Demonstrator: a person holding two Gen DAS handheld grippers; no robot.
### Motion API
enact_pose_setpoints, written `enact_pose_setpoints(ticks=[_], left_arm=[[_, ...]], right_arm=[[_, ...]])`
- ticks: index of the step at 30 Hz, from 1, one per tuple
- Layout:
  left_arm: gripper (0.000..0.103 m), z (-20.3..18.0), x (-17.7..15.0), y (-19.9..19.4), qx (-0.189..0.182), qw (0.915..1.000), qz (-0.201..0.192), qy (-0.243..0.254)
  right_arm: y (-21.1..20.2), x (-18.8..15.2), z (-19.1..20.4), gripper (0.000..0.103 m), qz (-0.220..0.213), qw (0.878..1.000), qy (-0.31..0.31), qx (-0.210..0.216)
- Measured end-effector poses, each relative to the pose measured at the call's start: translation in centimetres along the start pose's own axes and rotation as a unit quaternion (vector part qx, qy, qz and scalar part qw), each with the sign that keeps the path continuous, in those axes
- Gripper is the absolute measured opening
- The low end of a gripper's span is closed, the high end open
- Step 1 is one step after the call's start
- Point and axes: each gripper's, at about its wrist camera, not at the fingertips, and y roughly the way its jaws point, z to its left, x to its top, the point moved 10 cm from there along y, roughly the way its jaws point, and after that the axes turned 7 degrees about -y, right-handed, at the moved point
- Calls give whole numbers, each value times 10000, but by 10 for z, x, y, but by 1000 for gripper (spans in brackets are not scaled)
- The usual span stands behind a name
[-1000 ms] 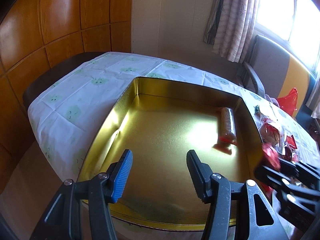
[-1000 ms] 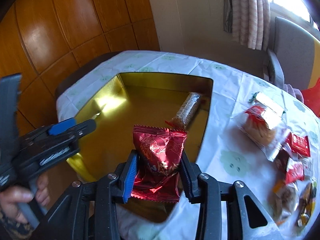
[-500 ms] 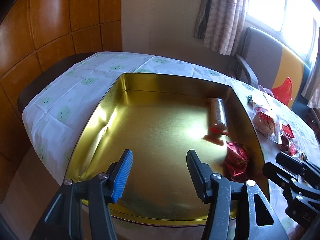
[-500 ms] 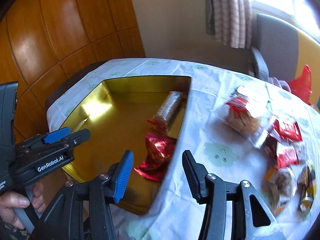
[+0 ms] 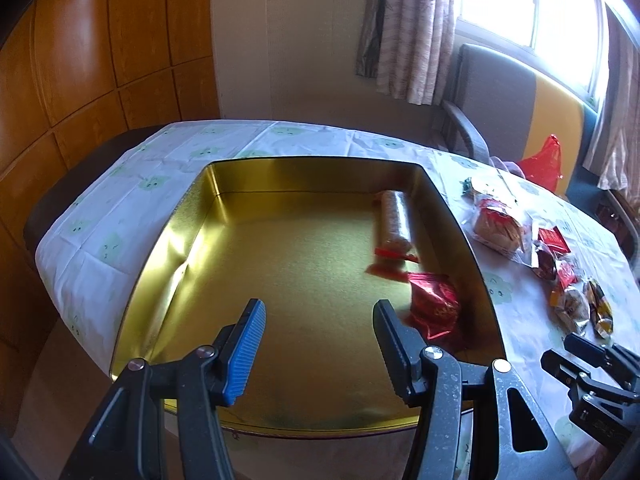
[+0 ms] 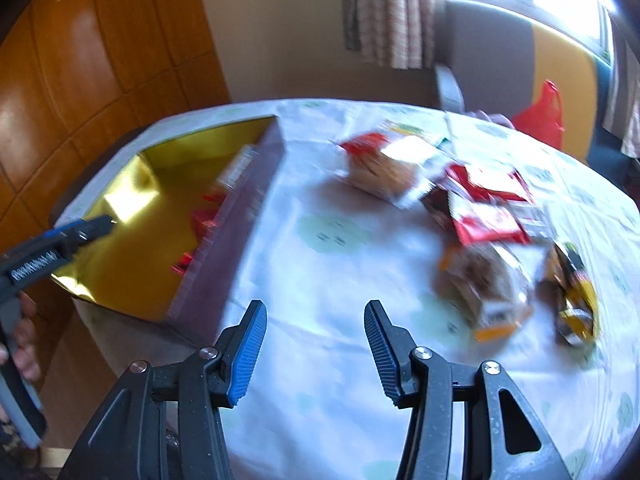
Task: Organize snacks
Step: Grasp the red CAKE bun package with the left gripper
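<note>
Blue-padded jaws of the right gripper (image 6: pixel 314 350) stand apart with nothing between them, poised over bare tablecloth (image 6: pixel 328 280) just right of the tin (image 6: pixel 124 280). Beyond and to the right of those jaws, well clear of the tin, the loose snacks (image 6: pixel 484 208) lie in a blurred heap, none yet touched. The left gripper (image 5: pixel 318 346) hangs over the tin's near edge, its jaws likewise parted and empty. Inside the tin, against its right wall, rest a red packet (image 5: pixel 434 306) and, behind it, a wrapped roll (image 5: pixel 394 220); the rest of the gold floor is bare. Two items look stowed and most of the pile remains outside the tin, so the job seems barely begun, with another pick from the heap the likely next step.
</note>
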Motion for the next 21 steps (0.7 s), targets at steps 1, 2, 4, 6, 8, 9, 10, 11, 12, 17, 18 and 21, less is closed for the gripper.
enact_pose_setpoints(ticks=[1,2,4,6,8,9,10,11,12,17,18,21], left_arm=[[57,-1,-1,0,-7,10000,12,13],[57,-3,-1,0,-4,10000,16,38],[57,-6,-3,1,-8,10000,28,79],[57,-10,-5,1,-20,9999,41,136],[57,-13,-5,0,-23,9998,41,195],[57,-16,-5,0,-29,9997,40,229],[57,-18,-6,-1,-36,9997,36,254],[57,-20,-6,-1,-46,9996,38,280],[57,-22,-6,-1,-53,9995,43,306],[57,-35,-7,-2,-86,9987,60,491],[57,-38,-6,-2,-98,9985,68,530],[57,-52,-4,-3,-188,9974,86,691]], right_arm=[[0,-5,-6,52,34,10000,56,-42],[0,-9,-12,52,70,9999,120,-80],[-3,-18,-25,52,123,9995,237,-156],[-5,-26,-37,52,154,9990,326,-251],[-5,-34,-46,52,196,9985,365,-348],[-5,-36,-49,52,218,9983,372,-392],[-5,-39,-52,52,245,9980,377,-438],[-5,-43,-56,52,266,9978,388,-477],[-4,-46,-59,52,284,9975,399,-508],[-3,-58,-64,52,371,9970,429,-533],[-2,-58,-65,52,349,9971,418,-526],[0,-58,-62,55,325,9976,309,-527]])
